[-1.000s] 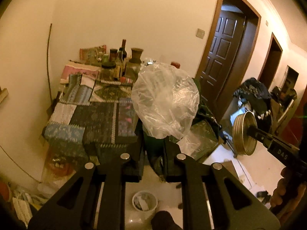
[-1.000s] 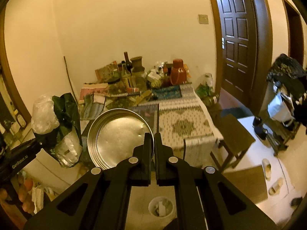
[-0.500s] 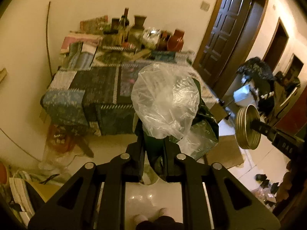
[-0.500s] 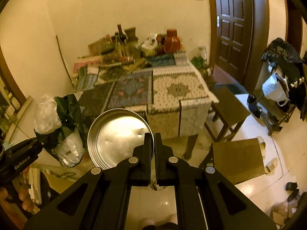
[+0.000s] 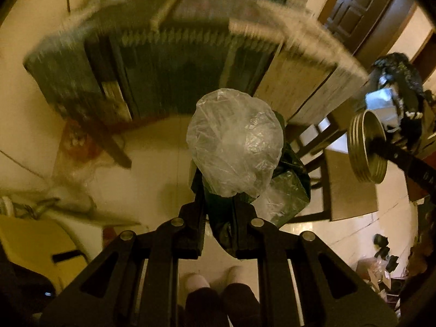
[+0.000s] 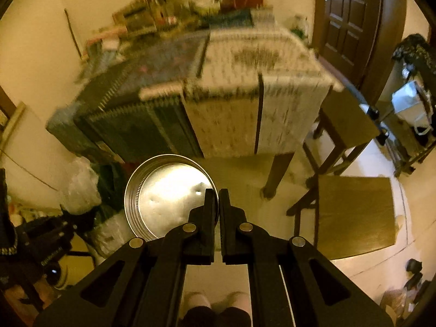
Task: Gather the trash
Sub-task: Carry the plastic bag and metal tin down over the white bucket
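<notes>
Cream walls and a dark door frame a cloth-draped table (image 6: 218, 87), blurred, with chairs beside it. Left gripper (image 5: 218, 207) pinches crumpled bags (image 5: 237, 147) — clear over green. Right gripper (image 6: 216, 199) is pressed onto the rim of a metal lid (image 6: 166, 196). That thin rim grip may slip, likely dropping the lid. Lettering on the grippers is unreadable.
</notes>
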Demonstrator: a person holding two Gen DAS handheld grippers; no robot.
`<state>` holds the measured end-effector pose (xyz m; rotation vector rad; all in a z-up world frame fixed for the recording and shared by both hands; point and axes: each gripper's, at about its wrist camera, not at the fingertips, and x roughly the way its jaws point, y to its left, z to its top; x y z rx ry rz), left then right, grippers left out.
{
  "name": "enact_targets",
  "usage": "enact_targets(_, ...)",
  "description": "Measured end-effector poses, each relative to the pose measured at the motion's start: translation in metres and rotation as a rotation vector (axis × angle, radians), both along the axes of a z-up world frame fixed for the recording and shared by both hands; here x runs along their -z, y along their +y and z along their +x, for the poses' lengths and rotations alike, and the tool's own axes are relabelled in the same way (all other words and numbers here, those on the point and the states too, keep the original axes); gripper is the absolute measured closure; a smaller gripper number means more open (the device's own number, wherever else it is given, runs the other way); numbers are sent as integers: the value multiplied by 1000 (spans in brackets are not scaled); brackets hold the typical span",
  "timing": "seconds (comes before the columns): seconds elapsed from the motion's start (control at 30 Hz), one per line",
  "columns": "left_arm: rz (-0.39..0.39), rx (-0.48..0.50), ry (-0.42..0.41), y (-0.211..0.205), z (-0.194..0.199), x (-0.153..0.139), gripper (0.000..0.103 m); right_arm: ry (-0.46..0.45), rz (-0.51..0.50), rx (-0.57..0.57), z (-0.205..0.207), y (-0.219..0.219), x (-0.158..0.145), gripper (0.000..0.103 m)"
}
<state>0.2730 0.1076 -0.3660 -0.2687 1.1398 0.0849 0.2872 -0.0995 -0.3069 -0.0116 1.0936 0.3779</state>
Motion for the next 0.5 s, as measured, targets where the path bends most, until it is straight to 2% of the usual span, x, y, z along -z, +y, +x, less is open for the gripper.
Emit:
enact_targets(0.2,-10,-9,130,-6,17,112,89,62,-33,-29,16,3,86,100)
enact_targets(0.4,-4,11,244,-12,32,211,89,145,-45,-11,23,0,181,100)
enact_targets(0.5,-24,21,317,-14,40,271,89,189,-60,-8,22,-1,227,100)
